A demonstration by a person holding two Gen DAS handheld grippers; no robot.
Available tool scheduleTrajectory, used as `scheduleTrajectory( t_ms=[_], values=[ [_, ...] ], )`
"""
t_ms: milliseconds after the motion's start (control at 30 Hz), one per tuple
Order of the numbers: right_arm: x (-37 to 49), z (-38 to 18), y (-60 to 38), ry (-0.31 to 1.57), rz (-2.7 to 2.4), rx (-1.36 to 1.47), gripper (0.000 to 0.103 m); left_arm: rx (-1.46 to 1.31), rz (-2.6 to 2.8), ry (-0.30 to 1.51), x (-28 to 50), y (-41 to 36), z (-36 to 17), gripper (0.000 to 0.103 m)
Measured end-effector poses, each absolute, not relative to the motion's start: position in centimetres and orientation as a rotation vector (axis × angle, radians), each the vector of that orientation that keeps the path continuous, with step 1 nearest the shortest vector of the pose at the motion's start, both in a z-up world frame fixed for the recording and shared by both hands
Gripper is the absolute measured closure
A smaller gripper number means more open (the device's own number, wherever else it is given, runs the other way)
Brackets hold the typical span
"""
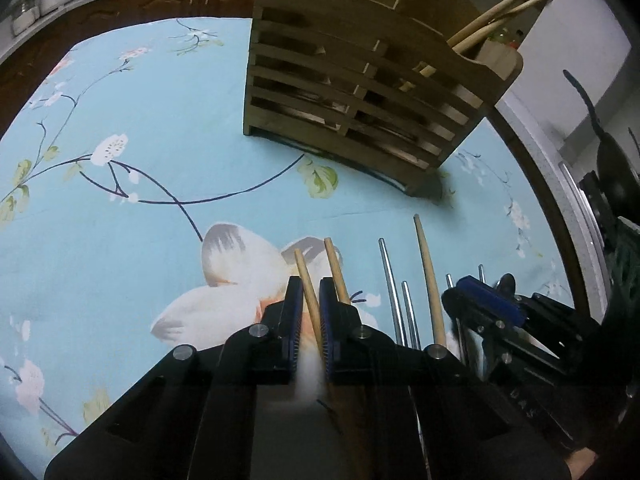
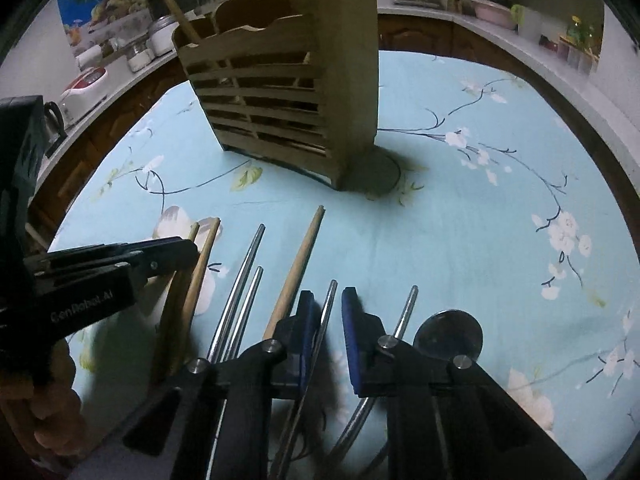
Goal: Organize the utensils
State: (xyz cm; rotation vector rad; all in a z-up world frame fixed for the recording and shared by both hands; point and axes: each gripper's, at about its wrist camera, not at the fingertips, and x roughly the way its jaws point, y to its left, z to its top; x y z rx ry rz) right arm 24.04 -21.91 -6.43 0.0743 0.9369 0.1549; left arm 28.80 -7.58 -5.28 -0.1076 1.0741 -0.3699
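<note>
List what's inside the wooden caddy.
Wooden caddy: two wooden chopsticks poke out of one end compartment. Slats show only dim shapes lower down; other compartments' contents can't be told.

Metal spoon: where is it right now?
In the right wrist view, the metal spoon lies on the tablecloth, rightmost in the utensil row, beside a metal chopstick.

A blue floral tablecloth (image 1: pixel 160 128) was spread over the desk; glass jars (image 2: pixel 160 38) were ranged on the counter behind.

The left gripper (image 2: pixel 192 250) body bears pale lettering that reads roughly "GenRobot.AI", its first letters unclear.
</note>
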Motion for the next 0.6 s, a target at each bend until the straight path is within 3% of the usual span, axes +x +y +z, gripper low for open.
scheduleTrajectory(
  t_ms=[300, 600],
  values=[
    [23.6, -5.8, -24.0, 0.929, 0.186, 0.233, 0.097, -0.149, -0.399, 1.078, 28.0, -6.8, -4.6, 0.099],
    [19.6, 0.0, -25.6, 0.782, 0.245, 0.333, 0.099, -0.192, -0.467, 0.974, 23.8, -4.9, 0.5, 0.099]
  ],
)
